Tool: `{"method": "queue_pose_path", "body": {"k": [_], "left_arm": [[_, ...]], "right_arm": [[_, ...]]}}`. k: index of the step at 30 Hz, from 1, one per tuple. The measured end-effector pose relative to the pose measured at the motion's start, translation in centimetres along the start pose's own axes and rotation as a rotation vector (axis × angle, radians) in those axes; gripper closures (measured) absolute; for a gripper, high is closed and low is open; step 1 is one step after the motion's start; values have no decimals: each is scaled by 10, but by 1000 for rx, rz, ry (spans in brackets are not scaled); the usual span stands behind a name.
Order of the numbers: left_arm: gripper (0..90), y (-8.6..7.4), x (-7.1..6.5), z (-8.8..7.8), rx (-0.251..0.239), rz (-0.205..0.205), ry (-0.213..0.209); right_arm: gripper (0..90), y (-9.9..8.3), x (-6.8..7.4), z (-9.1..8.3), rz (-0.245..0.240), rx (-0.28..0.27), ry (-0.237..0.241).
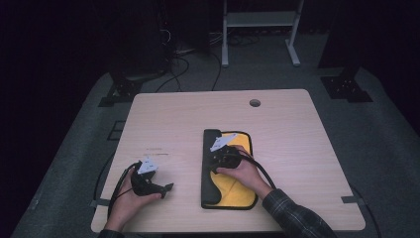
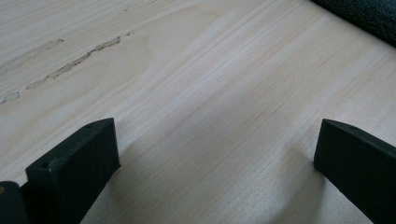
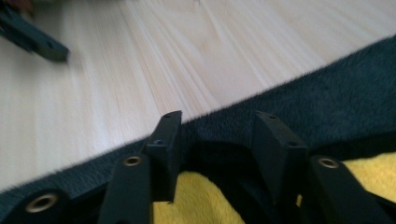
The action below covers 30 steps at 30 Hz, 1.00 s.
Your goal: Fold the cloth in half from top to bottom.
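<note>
Right gripper (image 1: 218,161): black two-jaw tool with a grey three-cornered plate, held in the person's right hand (image 1: 246,173), sleeve plaid. Jaws part-open over the dark folded strip of the cloth; whether the pads press the pile cannot be told.

Left gripper (image 1: 168,187): same make, in the left hand (image 1: 126,201), low over bare wood near the table's front left, jaws spread wide with nothing between them.

Yellow fleece cloth with dark grey folded-over edge (image 1: 233,191): lies flat at the centre-front of the table, long side running away from the person.

Pale wooden table with a round cable hole (image 1: 287,129): stands on grey floor.
</note>
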<state>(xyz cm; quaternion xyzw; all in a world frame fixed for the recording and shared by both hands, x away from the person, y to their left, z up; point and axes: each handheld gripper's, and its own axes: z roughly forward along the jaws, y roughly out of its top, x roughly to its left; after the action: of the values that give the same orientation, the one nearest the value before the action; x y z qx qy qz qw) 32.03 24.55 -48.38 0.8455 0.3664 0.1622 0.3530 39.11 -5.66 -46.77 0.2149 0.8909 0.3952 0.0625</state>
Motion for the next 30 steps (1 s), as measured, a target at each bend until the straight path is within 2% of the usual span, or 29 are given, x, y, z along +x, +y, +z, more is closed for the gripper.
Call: {"method": "queue_pose_path", "body": {"k": [5,8,11,20,30], "left_arm": [[0,0,0,0,0,0,0],[0,0,0,0,0,0,0],[0,0,0,0,0,0,0],[0,0,0,0,0,2,1],[0,0,0,0,-1,2,1]], "right_arm": [[711,-4,0,1,-16,0,-33],[748,-3,-2,-3,9,-24,-31],[757,-1,-8,-13,46,-72,-18],[769,3,-32,-45,116,-171,-63],[773,0,-52,-64,160,-204,-112]]}}
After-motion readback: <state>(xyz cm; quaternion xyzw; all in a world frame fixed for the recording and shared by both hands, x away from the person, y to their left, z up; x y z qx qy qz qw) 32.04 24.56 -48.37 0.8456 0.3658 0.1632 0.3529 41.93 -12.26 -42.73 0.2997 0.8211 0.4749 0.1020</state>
